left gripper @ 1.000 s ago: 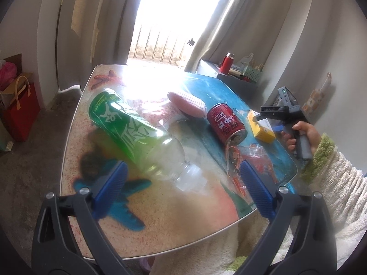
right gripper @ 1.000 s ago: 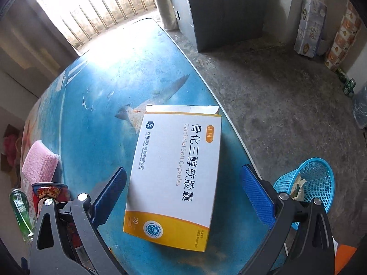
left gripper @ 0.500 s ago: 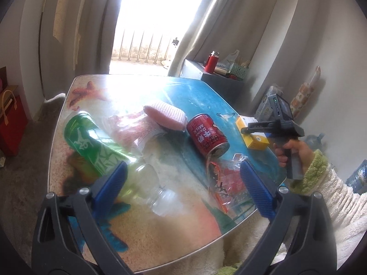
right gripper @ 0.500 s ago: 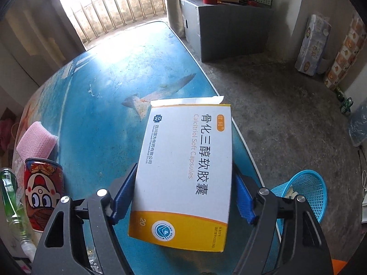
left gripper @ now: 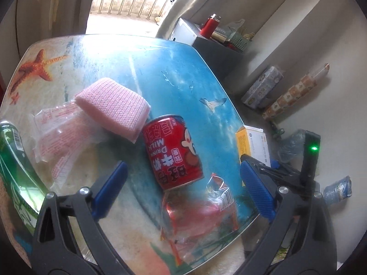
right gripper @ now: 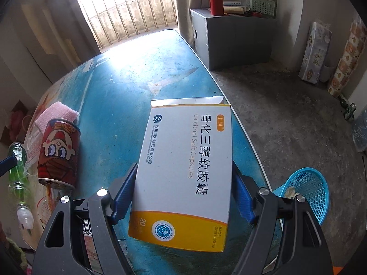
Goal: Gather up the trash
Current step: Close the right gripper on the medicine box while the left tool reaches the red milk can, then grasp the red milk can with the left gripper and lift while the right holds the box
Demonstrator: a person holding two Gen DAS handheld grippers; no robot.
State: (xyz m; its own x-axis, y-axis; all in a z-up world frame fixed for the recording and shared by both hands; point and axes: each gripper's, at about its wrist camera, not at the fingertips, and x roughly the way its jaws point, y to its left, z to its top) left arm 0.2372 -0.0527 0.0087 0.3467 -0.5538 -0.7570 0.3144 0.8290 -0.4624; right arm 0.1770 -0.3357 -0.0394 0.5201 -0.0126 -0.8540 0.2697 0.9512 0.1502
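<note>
Since a second ago the right gripper [right gripper: 183, 197] has closed from wide open onto the box [right gripper: 183, 171], and the left gripper [left gripper: 183, 188] has swung rightward from the bottle [left gripper: 16, 167] to the can [left gripper: 172, 151].

Left wrist view: the left gripper's jaws stand wide and empty above the table [left gripper: 160, 73], one blue pad on each side of the can without touching it. The can lies on its side, red, with a cartoon face and the words "DRINK MILK" seen upside down beside white Chinese characters. Touching its far end is a pink sponge [left gripper: 112, 110] resting on a clear wrapper [left gripper: 59, 137] with pink print too blurred to read. A crumpled red-and-clear wrapper [left gripper: 197, 208] lies just before the can's open end. The green bottle lies at the left edge. At the right edge, the box shows its yellow end in the other gripper.

Right wrist view: both blue pads press the long sides of the box, which is held tilted above the table's right edge. It is white with a yellow band, its far flap open, reading "Calcitriol Soft Capsules", "20", with Chinese characters. A blue basket [right gripper: 307, 192] stands on the floor at right.
</note>
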